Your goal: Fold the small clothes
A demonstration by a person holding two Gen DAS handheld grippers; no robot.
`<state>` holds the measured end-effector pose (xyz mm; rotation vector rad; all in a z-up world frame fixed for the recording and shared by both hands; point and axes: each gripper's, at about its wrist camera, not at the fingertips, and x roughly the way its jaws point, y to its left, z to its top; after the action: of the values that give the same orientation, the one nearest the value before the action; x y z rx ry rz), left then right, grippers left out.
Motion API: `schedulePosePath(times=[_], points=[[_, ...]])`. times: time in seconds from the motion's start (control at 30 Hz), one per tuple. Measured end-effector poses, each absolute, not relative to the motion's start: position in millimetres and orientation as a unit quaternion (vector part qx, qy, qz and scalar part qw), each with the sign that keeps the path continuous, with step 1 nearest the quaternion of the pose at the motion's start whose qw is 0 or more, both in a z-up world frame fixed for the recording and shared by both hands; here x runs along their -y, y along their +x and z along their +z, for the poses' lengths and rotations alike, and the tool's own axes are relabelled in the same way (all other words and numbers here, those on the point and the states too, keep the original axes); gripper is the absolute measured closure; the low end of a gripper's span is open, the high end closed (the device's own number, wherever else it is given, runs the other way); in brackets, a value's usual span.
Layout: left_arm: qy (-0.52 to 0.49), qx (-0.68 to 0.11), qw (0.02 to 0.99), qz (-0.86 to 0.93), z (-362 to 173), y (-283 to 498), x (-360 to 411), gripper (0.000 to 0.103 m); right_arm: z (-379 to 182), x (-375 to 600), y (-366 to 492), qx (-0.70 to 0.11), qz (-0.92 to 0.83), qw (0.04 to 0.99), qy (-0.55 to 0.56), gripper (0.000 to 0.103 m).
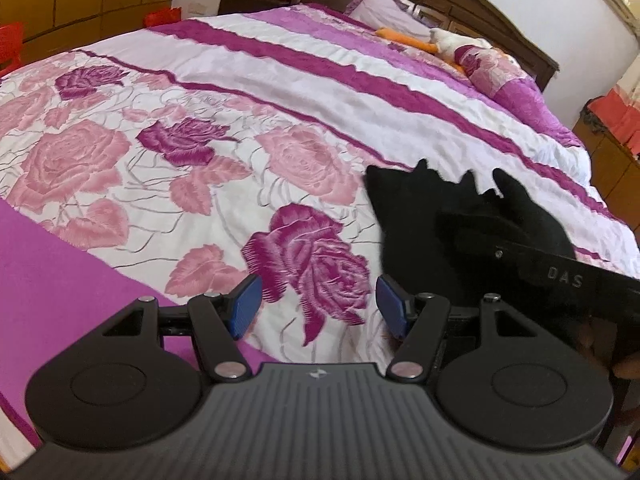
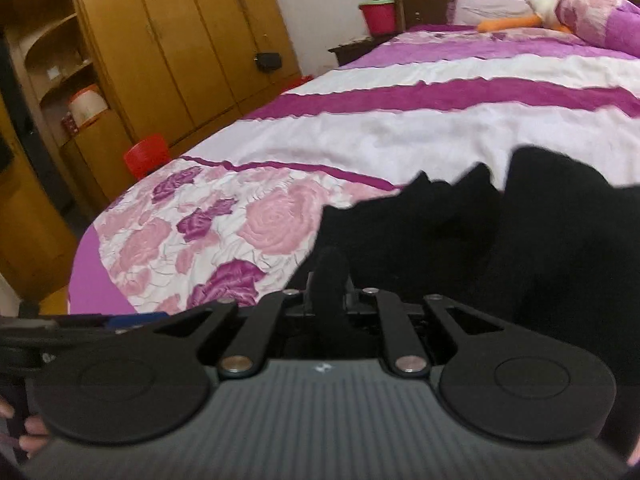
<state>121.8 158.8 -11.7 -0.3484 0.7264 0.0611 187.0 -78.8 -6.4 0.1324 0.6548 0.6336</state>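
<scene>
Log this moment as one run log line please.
left tongs: open, empty, above bedspread | right tongs: shut on black garment | garment: bunched, unfolded | step: fold not done

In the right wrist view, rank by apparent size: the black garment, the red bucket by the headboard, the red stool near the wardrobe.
1. Black garment, by far the largest; it is also nearest the camera, pinched in the right gripper.
2/3. Red stool and red bucket look about alike; depths differ, so no ranking.

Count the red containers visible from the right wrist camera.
2: a red bucket on the nightstand beside the headboard, and a red bin on the floor by the wardrobe. Others may be hidden.
</scene>
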Motion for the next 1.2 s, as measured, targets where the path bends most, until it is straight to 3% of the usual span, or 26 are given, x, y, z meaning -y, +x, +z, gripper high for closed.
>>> schedulePosePath(times=[0.2,0.43,0.67,0.87,0.9,0.93,1.0,1.03,1.2], points=[[-0.181,-0.330,0.927,-0.001,1,123,-147,0.035,32,110,169,-0.279,0.332,0.895,0.105,0.059],[-0.175,-0.304,0.934,-0.063,20,136,-116,0.035,57,137,199,-0.263,0.236,0.931,0.093,0.057],[-0.137,-0.288,0.929,-0.190,26,159,-79,0.035,28,117,261,-0.330,0.153,0.930,0.042,0.057],[-0.066,-0.341,0.912,-0.220,1,178,-55,0.035,-3,108,283,-0.368,0.139,0.919,0.009,0.061],[-0.059,-0.348,0.911,-0.213,-4,180,-53,0.038,-5,110,283,-0.367,0.140,0.920,0.004,0.080],[-0.058,-0.351,0.912,-0.207,-8,181,-53,0.042,-7,111,281,-0.364,0.134,0.921,-0.001,0.091],[-0.069,-0.343,0.913,-0.210,-12,177,-58,0.079,-7,119,278,-0.355,0.140,0.924,0.020,0.095],[-0.083,-0.339,0.912,-0.217,-12,175,-63,0.086,-5,123,275,-0.346,0.144,0.927,0.033,0.096],[-0.122,-0.299,0.919,-0.226,6,149,-73,0.094,24,138,244,-0.242,0.189,0.949,0.075,0.096]])
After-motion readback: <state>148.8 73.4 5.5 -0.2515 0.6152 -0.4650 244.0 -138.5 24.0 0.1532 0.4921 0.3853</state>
